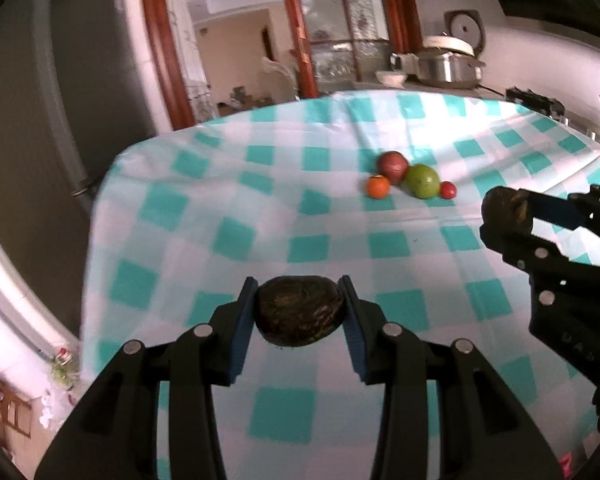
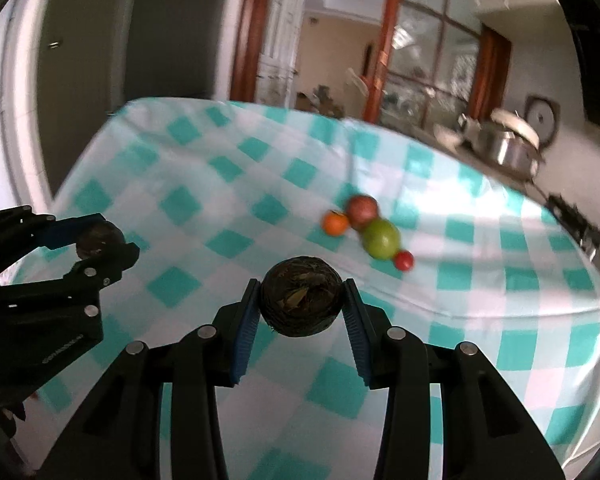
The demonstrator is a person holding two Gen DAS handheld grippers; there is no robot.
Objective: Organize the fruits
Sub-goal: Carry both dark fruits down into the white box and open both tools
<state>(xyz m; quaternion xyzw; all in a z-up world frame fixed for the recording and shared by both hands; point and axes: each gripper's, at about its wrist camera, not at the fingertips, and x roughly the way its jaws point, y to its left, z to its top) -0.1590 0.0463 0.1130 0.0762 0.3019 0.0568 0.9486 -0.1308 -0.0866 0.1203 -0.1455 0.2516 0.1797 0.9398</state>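
Observation:
My left gripper is shut on a dark brown, rough-skinned fruit, held above the checked tablecloth. My right gripper is shut on a second dark round fruit. Each gripper shows in the other view: the right gripper with its dark fruit, and the left gripper with its dark fruit. A row of fruit lies on the cloth: a small orange, a red-purple fruit, a green fruit and a small red fruit. The row also shows in the right wrist view, with the green fruit in it.
A counter behind the table holds a steel pot and a bowl. A stove lies at the right. A dark fridge stands left of the table. The table's left edge drops off to the floor.

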